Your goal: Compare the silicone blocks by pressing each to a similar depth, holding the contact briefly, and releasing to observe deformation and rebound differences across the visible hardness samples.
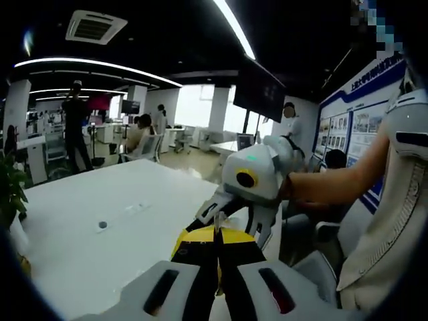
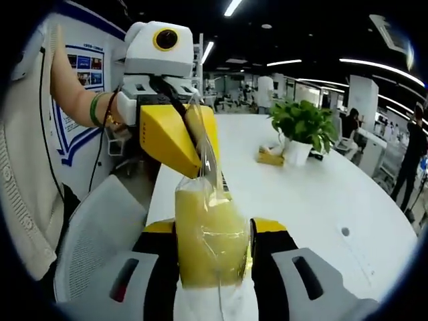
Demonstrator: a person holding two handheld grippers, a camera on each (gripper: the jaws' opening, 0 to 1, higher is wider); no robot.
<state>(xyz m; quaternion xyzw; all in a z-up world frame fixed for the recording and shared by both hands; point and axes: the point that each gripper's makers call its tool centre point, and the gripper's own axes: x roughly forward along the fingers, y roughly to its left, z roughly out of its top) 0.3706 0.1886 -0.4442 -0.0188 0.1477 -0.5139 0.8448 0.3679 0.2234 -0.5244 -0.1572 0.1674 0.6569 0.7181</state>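
A yellow silicone block [image 2: 208,249] sits inside a clear plastic bag [image 2: 204,160], held in the air in front of a white table [image 2: 314,194]. My right gripper [image 2: 212,231] is shut on the bagged block, one yellow-tipped jaw on each side. In the right gripper view my left gripper [image 2: 200,144] comes down from above, its yellow jaws shut on the bag's top edge. In the left gripper view my left gripper [image 1: 217,241] pinches that thin clear edge, and the white right gripper [image 1: 234,221] is just beyond it. The block itself is hidden in that view.
A potted plant [image 2: 301,127] and a small yellow thing [image 2: 271,157] stand on the table, which also has a small dark round spot [image 1: 102,225]. A grey mesh chair [image 2: 93,234] is close by the table's edge. Several people stand or sit in the office beyond. A poster wall [image 1: 348,127] runs alongside.
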